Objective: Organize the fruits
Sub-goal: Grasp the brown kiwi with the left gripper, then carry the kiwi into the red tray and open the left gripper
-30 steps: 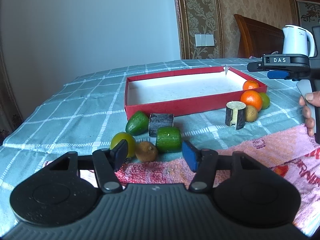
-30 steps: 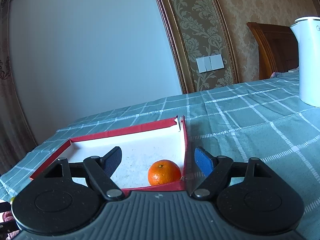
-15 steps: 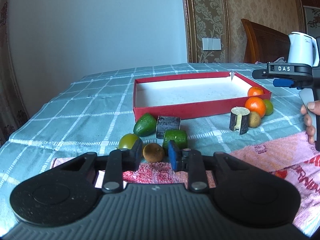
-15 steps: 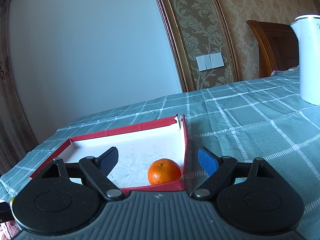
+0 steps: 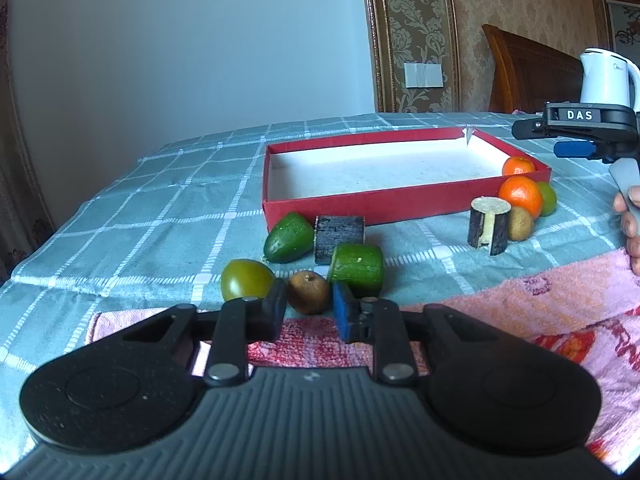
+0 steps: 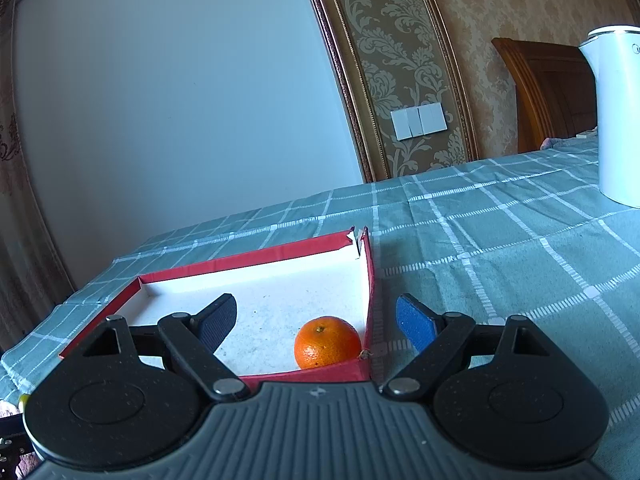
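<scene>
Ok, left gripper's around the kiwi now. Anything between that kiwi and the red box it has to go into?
Yes. The kiwi sits between the left gripper fingers, and just behind it lie a green cylinder piece and a dark cylinder piece, directly before the red box. Lifting over them should clear the path.

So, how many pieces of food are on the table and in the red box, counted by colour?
Orange mandarin: 2
Green piece: 4
Brown kiwi: 2
Dark cylinder: 2
Total: 10
</scene>
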Demonstrator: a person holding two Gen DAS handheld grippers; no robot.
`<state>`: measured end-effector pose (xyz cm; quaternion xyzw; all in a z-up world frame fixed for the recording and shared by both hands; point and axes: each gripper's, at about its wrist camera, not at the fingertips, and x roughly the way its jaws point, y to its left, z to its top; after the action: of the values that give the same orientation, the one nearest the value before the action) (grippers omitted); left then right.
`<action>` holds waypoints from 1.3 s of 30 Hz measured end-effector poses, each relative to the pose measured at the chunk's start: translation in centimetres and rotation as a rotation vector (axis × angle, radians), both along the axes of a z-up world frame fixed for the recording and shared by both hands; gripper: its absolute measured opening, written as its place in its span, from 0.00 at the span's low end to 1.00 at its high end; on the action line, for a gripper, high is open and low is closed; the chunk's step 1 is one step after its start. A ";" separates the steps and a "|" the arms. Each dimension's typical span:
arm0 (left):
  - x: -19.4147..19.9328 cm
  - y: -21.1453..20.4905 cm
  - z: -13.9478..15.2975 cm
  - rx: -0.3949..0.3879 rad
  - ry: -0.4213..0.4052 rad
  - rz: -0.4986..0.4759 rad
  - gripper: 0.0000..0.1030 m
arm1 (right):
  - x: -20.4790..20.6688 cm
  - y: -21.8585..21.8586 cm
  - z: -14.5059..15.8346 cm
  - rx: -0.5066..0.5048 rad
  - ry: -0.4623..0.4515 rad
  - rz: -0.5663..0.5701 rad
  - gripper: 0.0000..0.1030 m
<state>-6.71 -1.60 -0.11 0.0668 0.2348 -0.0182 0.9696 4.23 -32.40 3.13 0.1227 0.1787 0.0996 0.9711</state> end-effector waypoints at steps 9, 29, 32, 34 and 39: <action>-0.1 -0.5 2.4 0.006 -0.078 -0.005 0.21 | -0.1 0.0 0.1 -0.001 -0.007 0.000 0.85; 10.3 -1.3 3.1 -0.019 -0.026 0.078 0.62 | 0.0 -0.1 0.1 0.009 0.006 0.005 0.85; 8.2 -1.6 3.7 -0.004 -0.087 0.078 0.86 | 0.1 -0.1 0.1 0.009 0.005 0.005 0.85; 6.4 -1.9 4.1 0.005 -0.103 0.048 0.95 | 0.1 -0.2 0.1 0.010 0.005 0.004 0.85; 2.2 -1.8 3.3 0.002 -0.097 -0.006 0.97 | 0.2 -0.2 0.1 0.011 0.009 0.002 0.85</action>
<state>-4.52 -3.43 3.19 0.0692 0.1872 -0.0178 0.9797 4.39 -32.60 3.21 0.1284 0.1827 0.1011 0.9695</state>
